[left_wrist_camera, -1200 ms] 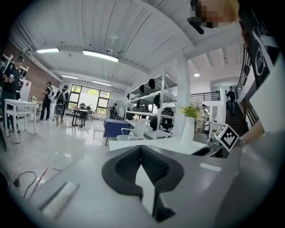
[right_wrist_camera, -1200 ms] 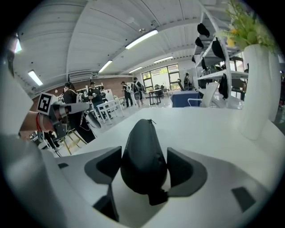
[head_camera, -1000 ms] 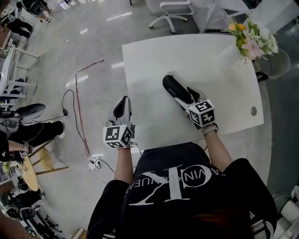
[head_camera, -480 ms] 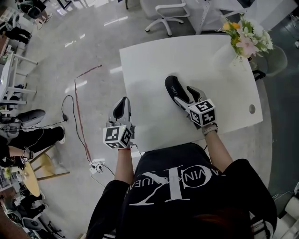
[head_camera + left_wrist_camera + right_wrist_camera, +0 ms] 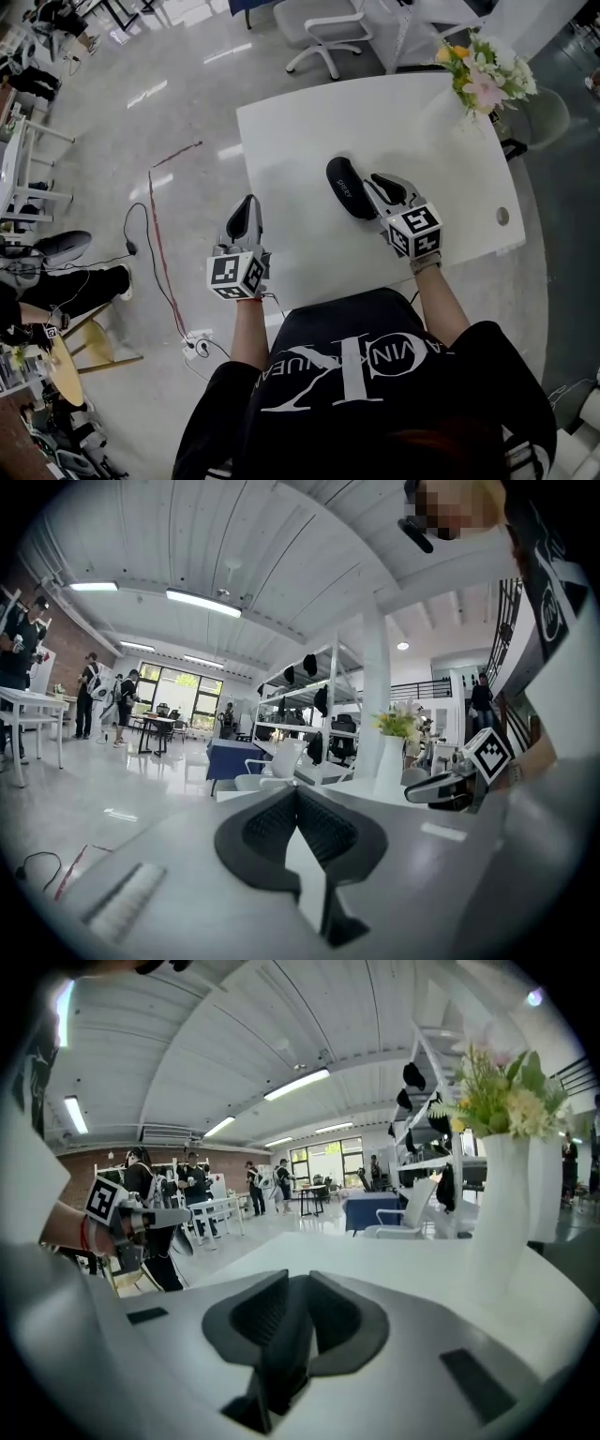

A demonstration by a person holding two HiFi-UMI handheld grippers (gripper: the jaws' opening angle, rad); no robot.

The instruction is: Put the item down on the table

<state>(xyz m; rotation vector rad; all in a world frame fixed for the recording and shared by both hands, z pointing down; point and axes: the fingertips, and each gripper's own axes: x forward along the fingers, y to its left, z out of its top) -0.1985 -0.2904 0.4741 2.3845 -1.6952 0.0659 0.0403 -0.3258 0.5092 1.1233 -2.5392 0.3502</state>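
Note:
A black oblong case (image 5: 348, 187) with small white lettering lies flat on the white table (image 5: 300, 131). My right gripper (image 5: 384, 190) sits just to its right, alongside it and not around it. In the right gripper view its jaws (image 5: 292, 1286) are closing, a narrow dark gap still between them and nothing in it; the case is out of that view. My left gripper (image 5: 246, 208) hangs off the table's left edge, over the floor, its jaws (image 5: 297, 797) together and empty.
A white vase of flowers (image 5: 480, 75) stands at the table's far right corner, also in the right gripper view (image 5: 506, 1204). A cable hole (image 5: 502, 216) marks the right edge. An office chair (image 5: 328, 23) stands beyond the table, and cables (image 5: 155, 225) lie on the floor at left.
The right gripper held the case between wide jaws before; now it has come off to the case's right and narrowed. The case lies alone on the table. The left gripper stayed still.

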